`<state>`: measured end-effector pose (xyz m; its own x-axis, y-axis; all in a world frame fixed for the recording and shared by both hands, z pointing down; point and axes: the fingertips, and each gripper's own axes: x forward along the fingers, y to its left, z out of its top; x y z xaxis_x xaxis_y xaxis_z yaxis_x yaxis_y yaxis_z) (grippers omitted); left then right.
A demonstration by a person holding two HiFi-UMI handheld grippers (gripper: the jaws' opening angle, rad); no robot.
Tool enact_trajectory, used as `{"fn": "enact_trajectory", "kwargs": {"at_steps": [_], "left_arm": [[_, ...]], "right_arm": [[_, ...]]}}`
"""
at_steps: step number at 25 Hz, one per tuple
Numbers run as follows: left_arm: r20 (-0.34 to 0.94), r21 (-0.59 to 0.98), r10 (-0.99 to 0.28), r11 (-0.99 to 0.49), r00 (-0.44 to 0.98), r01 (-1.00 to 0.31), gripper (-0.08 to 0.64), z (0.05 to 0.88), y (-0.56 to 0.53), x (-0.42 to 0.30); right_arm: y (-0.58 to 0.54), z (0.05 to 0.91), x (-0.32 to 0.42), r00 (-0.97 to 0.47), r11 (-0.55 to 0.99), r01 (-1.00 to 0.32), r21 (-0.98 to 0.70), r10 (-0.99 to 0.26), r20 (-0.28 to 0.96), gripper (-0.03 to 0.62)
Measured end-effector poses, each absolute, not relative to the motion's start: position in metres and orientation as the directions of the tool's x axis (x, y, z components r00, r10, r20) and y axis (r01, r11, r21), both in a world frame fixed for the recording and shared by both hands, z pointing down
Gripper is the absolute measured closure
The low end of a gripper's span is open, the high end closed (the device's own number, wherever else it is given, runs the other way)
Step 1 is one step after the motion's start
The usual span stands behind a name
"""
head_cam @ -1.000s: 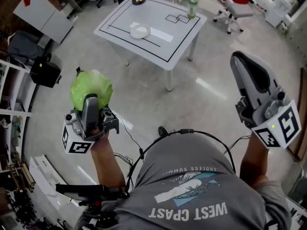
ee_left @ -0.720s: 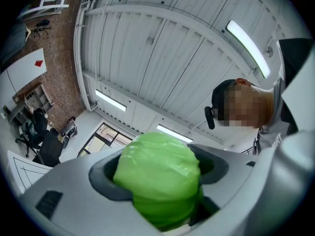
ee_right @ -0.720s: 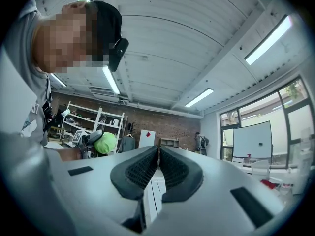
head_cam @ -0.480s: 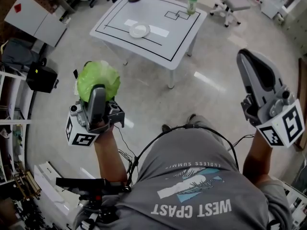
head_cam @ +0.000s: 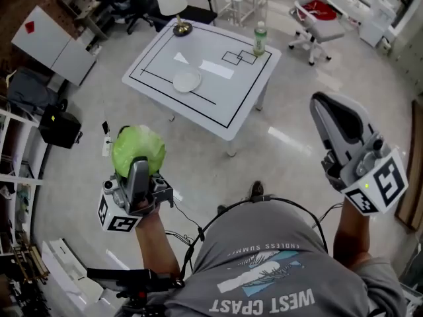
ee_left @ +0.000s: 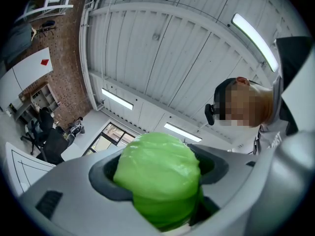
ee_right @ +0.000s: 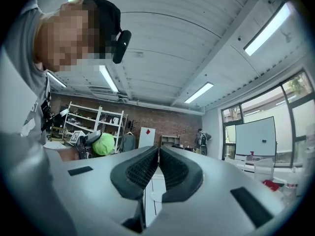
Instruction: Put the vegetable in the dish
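The left tongs [head_cam: 135, 156] are pinching the green cabbage [head_cam: 138, 150], well apart from the tabletop [head_cam: 239, 84]'s dish [head_cam: 186, 81]; the right tongs [head_cam: 328, 119] are pressed together.

Bright overhead strip lighting, floor glare, fisheye-warped edges (dark corners), sharp focus

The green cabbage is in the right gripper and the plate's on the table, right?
No, the cabbage is in the left gripper, as the left gripper view shows; the right gripper is shut and empty. The plate is on the table.
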<state>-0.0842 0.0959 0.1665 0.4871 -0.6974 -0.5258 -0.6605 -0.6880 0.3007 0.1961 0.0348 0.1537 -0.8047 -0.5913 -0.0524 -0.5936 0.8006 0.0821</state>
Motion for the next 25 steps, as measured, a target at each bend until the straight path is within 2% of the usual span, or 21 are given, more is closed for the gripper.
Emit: {"fn": "enact_trajectory", "kwargs": {"at_steps": [11, 25], "left_arm": [[-0.506, 0.220, -0.744, -0.601, 0.437, -0.769, 0.213, 0.160, 0.056, -0.047], [-0.519, 0.278, -0.701, -0.679, 0.489, -0.679, 0.213, 0.166, -0.001, -0.048]], "right_arm": [[-0.030, 0.155, 0.228, -0.848, 0.844, -0.530, 0.084, -0.523, -0.090, 0.584], [-0.064, 0.161, 0.213, -0.815, 0.811, -0.580, 0.076, -0.578, -0.050, 0.584]]}}
